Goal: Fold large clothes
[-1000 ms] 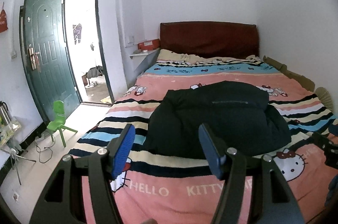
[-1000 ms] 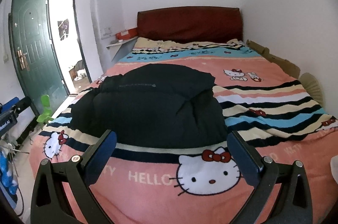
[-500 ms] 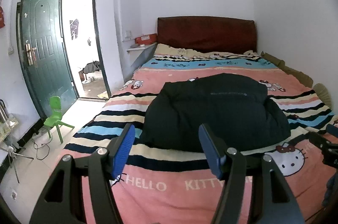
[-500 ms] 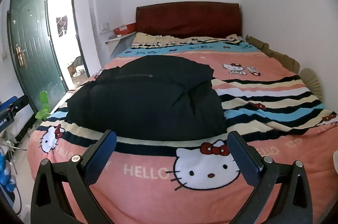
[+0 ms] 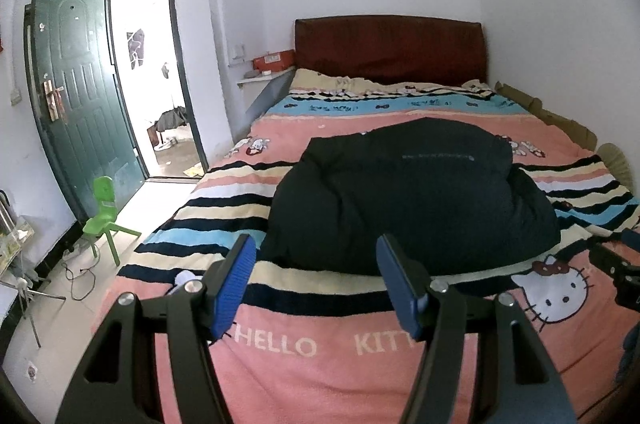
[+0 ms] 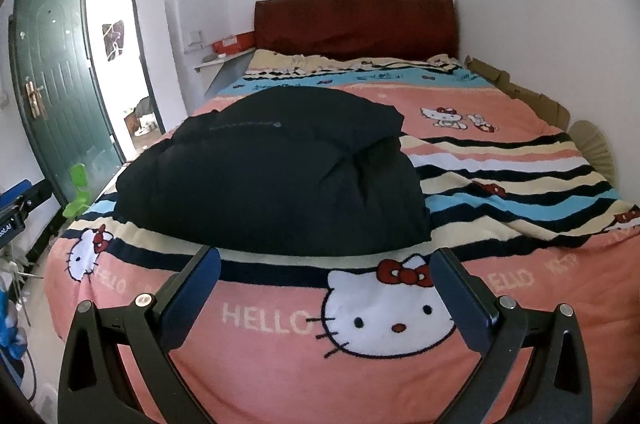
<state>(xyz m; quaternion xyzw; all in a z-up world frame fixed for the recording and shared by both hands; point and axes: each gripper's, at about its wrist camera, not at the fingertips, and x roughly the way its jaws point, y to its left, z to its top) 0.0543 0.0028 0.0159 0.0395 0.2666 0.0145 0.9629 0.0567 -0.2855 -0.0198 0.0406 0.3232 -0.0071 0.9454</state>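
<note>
- Bed (image 5: 280, 364) filled most of both views, covered by a pink cartoon-cat blanket (image 6: 280, 352) with black, cream and blue stripes; dark red headboard (image 5: 390, 47) at the far end against the white wall.
- Black padded jacket (image 5: 412, 195) lay bunched in a mound on the blanket, roughly mid-bed, its near hem close to the foot edge, nearer the bed's left edge in the right wrist view (image 6: 272, 183).
- Green door (image 5: 80, 95) stood open left of the bed, bright doorway beside it.
- Small green plastic chair (image 5: 106, 212) on the floor by the door, well apart from the bed.
- Left gripper (image 5: 316, 264) jaws apart, nothing between them, above the blanket short of the jacket hem, not touching it.
- Right gripper (image 6: 326, 274) jaws wide apart, empty, above the cat print at the foot edge.
</note>
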